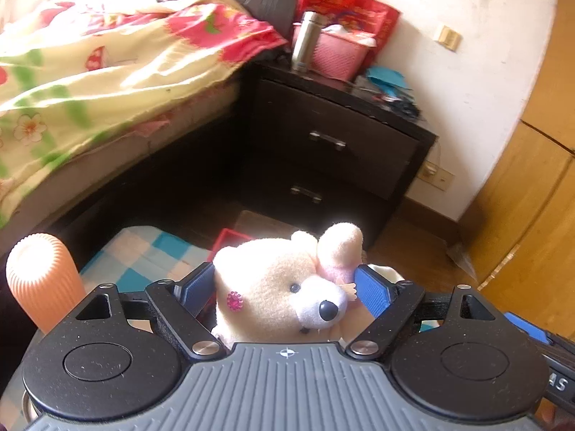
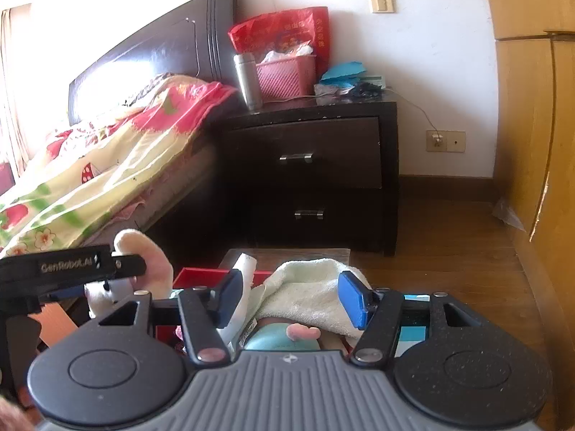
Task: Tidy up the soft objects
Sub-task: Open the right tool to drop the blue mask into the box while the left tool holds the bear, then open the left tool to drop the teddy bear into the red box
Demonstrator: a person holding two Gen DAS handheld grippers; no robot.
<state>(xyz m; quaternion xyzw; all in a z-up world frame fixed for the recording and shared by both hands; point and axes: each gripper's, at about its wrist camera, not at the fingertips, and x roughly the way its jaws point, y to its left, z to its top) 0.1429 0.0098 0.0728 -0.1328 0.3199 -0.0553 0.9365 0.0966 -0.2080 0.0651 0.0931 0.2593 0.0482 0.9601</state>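
Left tongs (image 1: pixel 284 287): clamped on plush bear (image 1: pixel 280 287) head, lower centre of frame | Right tongs (image 2: pixel 291 296): clamped on white towel bundle (image 2: pixel 309 287), lower centre | Background: nightstand (image 2: pixel 309 165) centre, bed (image 2: pixel 90 165) left.

The left gripper (image 2: pixel 90 280) carries the white marking "GenRobot.AI" on its black side bar. Beside the nightstand (image 2: pixel 309 151), the red bag (image 2: pixel 287 32) bears illegible gold print.
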